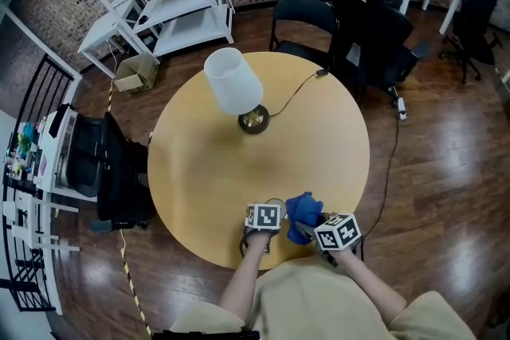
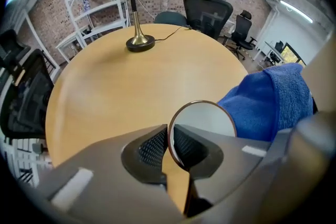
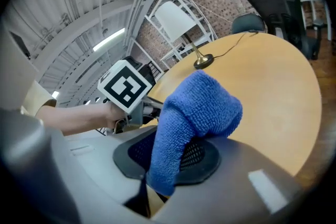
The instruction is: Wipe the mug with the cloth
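Lamp (image 1: 235,84) with a white shade stands on the round wooden table (image 1: 199,171). Well to the person's side of the lamp and slightly right of it, the left gripper (image 2: 169,150) has its jaws shut tight on the thin wall of the mug (image 2: 203,120). The mug's round, brown-rimmed mouth shows just above them. Further right of the lamp, the blue cloth (image 3: 195,113) is folded over and clamped between the jaws of the right gripper (image 3: 167,165). Whether the cloth touches the mug cannot be told.
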